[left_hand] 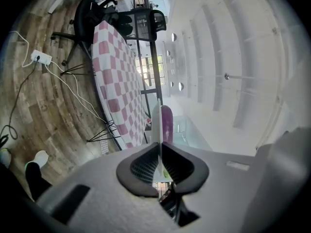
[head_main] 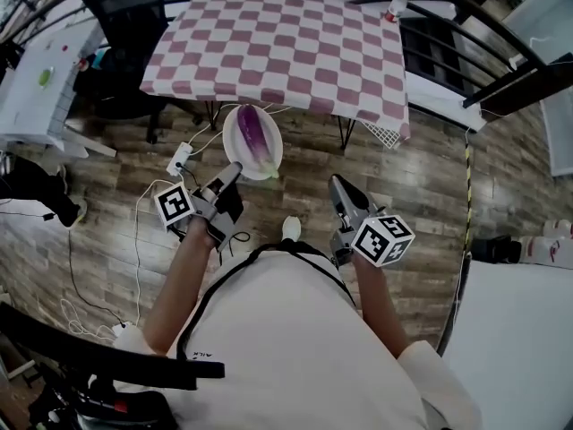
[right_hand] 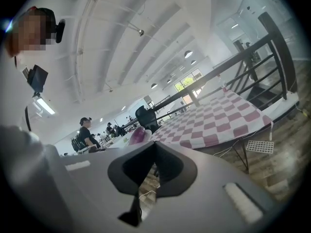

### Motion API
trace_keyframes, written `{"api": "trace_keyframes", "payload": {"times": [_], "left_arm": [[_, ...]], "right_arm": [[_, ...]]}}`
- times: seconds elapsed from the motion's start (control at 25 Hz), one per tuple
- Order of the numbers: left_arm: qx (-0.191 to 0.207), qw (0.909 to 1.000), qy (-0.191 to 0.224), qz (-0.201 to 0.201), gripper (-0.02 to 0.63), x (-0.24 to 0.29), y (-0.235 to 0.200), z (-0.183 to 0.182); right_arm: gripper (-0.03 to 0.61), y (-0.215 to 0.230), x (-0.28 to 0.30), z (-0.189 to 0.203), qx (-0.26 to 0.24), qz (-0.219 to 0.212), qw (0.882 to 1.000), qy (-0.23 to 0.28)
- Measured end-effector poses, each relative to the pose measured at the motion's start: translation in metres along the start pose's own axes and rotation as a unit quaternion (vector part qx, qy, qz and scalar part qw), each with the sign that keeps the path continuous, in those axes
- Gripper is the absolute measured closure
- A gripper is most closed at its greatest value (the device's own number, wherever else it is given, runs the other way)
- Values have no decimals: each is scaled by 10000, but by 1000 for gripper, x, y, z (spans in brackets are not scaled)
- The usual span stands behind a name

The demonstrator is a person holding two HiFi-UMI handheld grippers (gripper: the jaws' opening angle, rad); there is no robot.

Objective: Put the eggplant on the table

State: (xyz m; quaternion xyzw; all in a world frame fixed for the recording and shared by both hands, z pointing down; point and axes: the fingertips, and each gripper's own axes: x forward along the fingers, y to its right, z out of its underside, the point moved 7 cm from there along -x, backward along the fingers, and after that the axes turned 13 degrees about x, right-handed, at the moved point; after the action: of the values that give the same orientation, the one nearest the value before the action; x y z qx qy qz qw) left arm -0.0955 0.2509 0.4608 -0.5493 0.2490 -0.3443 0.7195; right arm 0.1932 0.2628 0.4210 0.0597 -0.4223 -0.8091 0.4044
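Observation:
A purple eggplant [head_main: 254, 133] lies on a white plate [head_main: 269, 162] held above the wooden floor, just short of the pink-and-white checkered table [head_main: 277, 52]. My left gripper [head_main: 235, 172] is shut on the plate's near rim. In the left gripper view the plate [left_hand: 156, 123] shows edge-on between the jaws, with the eggplant [left_hand: 166, 123] beside it and the table [left_hand: 114, 76] beyond. My right gripper [head_main: 338, 186] hangs to the right of the plate, shut and empty. Its own view shows the eggplant [right_hand: 137, 135] to the left past its closed jaws [right_hand: 154, 145] and the table [right_hand: 221, 120] ahead.
A black office chair [head_main: 121, 25] stands left of the table, a white desk [head_main: 36, 88] further left. A power strip [head_main: 180, 159] and cables lie on the floor. A bottle [head_main: 397, 5] stands on the table's far right corner. Black railings [head_main: 501, 52] run at the right.

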Motion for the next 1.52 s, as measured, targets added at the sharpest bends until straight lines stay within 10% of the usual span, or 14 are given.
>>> {"api": "trace_keyframes", "payload": {"times": [1.52], "left_arm": [[-69, 9990, 383, -227, 581, 143, -22, -53]], "right_arm": [[572, 91, 77, -102, -412, -165, 9964, -716]]}}
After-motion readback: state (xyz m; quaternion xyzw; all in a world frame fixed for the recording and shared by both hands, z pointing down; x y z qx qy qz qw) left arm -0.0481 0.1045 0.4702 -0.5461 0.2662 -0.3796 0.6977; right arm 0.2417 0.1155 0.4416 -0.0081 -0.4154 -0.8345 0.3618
